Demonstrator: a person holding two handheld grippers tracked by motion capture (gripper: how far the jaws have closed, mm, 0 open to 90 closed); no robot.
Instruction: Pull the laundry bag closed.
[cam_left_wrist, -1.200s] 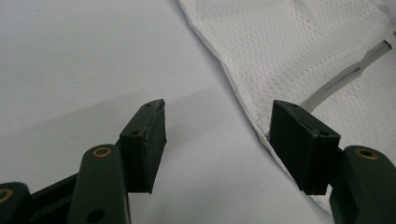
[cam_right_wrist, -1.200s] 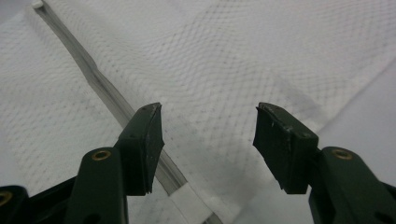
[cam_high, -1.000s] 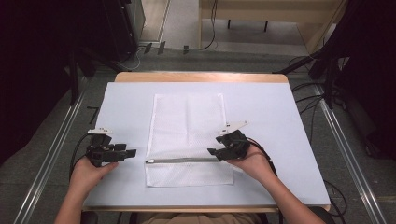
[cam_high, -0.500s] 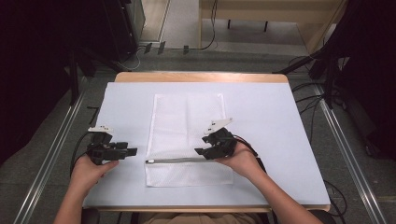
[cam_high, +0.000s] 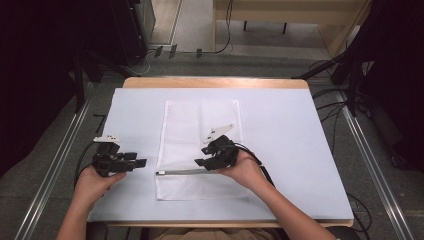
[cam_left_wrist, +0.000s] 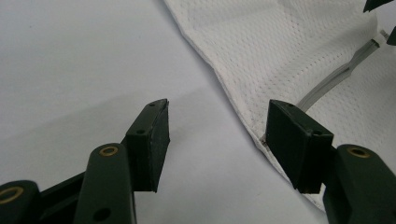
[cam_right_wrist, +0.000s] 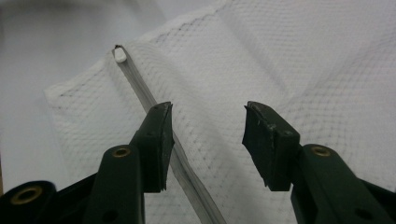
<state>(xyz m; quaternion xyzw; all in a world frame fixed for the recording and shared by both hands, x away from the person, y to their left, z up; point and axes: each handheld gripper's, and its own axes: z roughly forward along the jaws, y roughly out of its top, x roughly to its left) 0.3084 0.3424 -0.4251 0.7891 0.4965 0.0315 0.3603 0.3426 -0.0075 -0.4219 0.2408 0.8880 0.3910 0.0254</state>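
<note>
A white mesh bag (cam_high: 200, 145) lies flat at the middle of the table, with a grey zipper strip (cam_high: 180, 172) running across its near part. My left gripper (cam_high: 141, 162) is open on the bare cover just left of the bag's edge (cam_left_wrist: 233, 100). My right gripper (cam_high: 199, 162) is open over the bag, above the zipper. In the right gripper view the zipper strip (cam_right_wrist: 140, 84) runs under the left jaw, and its white end tab (cam_right_wrist: 120, 55) lies ahead near the bag's corner. Nothing is held between either pair of jaws.
A pale blue-white cover (cam_high: 280, 135) spreads over the wooden table (cam_high: 215, 82). Cables (cam_high: 80, 165) trail from both grippers. Metal rails (cam_high: 55, 165) run along both sides of the table, and dark equipment stands beyond the far edge.
My right gripper has slid left along the zipper, from the bag's right edge to over its middle. The left gripper has stayed in place.
</note>
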